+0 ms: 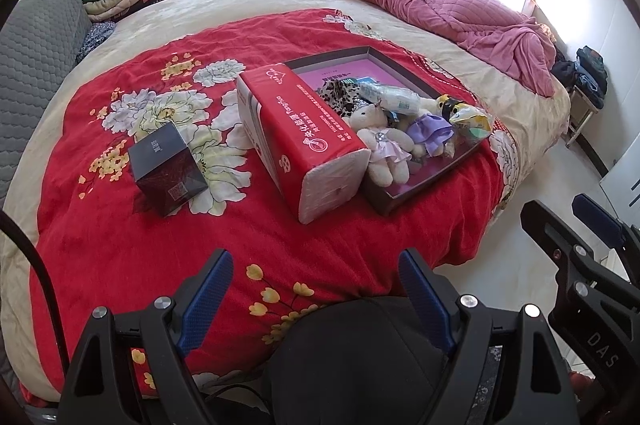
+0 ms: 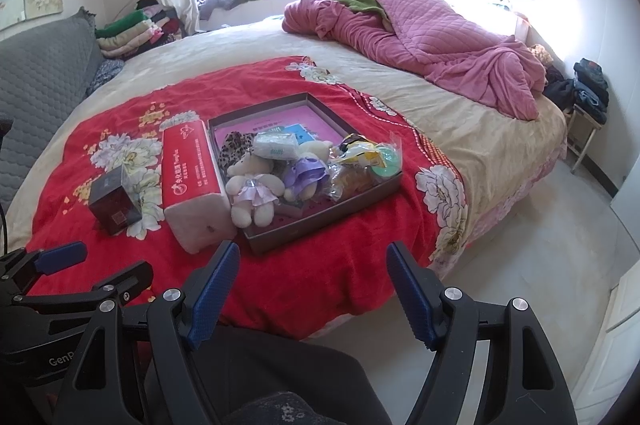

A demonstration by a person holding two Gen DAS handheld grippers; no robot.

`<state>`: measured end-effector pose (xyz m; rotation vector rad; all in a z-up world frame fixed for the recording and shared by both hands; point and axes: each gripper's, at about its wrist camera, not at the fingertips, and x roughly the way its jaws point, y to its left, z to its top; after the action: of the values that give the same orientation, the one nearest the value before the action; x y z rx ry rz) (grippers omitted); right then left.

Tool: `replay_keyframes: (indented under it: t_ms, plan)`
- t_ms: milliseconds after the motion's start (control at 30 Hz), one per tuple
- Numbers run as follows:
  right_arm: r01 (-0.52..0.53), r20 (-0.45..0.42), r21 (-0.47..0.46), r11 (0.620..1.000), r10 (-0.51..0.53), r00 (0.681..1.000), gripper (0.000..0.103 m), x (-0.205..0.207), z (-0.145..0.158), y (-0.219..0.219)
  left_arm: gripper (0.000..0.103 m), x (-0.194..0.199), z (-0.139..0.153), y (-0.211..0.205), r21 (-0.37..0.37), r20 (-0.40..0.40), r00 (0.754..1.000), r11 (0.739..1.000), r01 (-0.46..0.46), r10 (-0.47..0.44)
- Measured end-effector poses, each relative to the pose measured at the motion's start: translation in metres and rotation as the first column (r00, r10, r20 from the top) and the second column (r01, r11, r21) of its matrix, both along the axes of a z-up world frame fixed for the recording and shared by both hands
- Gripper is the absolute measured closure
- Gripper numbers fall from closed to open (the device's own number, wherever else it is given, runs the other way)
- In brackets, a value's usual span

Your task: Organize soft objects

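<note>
Both tongs (image 1: 316,299) (image 2: 312,291) agape, short of tray (image 2: 384,191)

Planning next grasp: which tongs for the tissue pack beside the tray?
Probably left. The left tongs face the tissue pack almost head-on; from the right tongs it lies off to the left, with the tray straight ahead. Both are open and empty.

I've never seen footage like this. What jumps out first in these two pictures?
Probably the bright red flowered blanket spread over the bed, with a shallow tray on it heaped with small plush bears and packets. A big red tissue pack lies beside the tray's left edge, a dark box further left. At the bottom, the blue-padded right claw and left claw both gape open, holding nothing.
</note>
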<state>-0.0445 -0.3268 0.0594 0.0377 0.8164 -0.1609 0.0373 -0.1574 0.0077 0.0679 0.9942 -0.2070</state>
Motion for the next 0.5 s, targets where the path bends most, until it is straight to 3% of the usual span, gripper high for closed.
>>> replay_keyframes:
  t_ms: [500]
  plan:
    - [-0.001, -0.005, 0.002, 1.0, 0.001, 1.0, 0.026, 0.0004, 0.0001, 0.0005, 0.019, 0.0023, -0.0022, 0.0, 0.022, -0.009, 1.0, 1.0, -0.013, 0.013]
